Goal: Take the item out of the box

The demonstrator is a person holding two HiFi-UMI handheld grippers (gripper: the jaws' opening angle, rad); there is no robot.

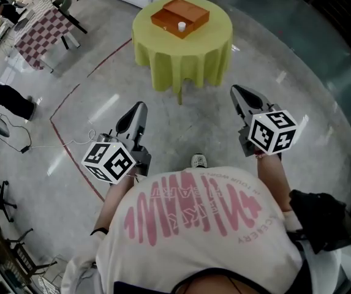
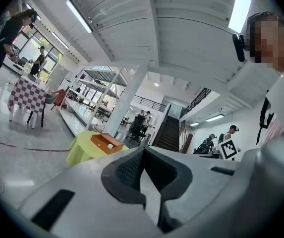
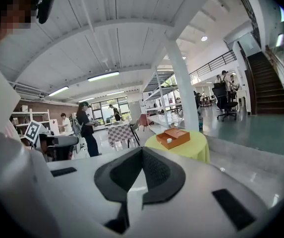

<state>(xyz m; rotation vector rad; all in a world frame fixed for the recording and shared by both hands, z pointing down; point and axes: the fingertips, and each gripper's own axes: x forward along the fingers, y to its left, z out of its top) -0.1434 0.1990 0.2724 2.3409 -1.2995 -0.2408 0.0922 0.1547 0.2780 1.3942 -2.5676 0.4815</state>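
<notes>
An orange box (image 1: 180, 17) lies open on a round table with a yellow-green cloth (image 1: 187, 54), far ahead of me. A small white item (image 1: 181, 26) sits in the box. My left gripper (image 1: 139, 106) and right gripper (image 1: 236, 89) hang over bare floor near my body, well short of the table. Both are shut with nothing between their jaws. In the left gripper view the box (image 2: 107, 143) shows far off beyond the closed left gripper (image 2: 143, 150). In the right gripper view the box (image 3: 176, 137) and the white item (image 3: 169, 141) lie past the closed right gripper (image 3: 142, 150).
A checkered table (image 1: 43, 29) with chairs stands at the far left. A person (image 1: 3, 100) is at the left edge, near a cable (image 1: 52, 143) on the floor. A red floor line (image 1: 71, 97) runs left of me. A black bag (image 1: 322, 216) hangs at my right side.
</notes>
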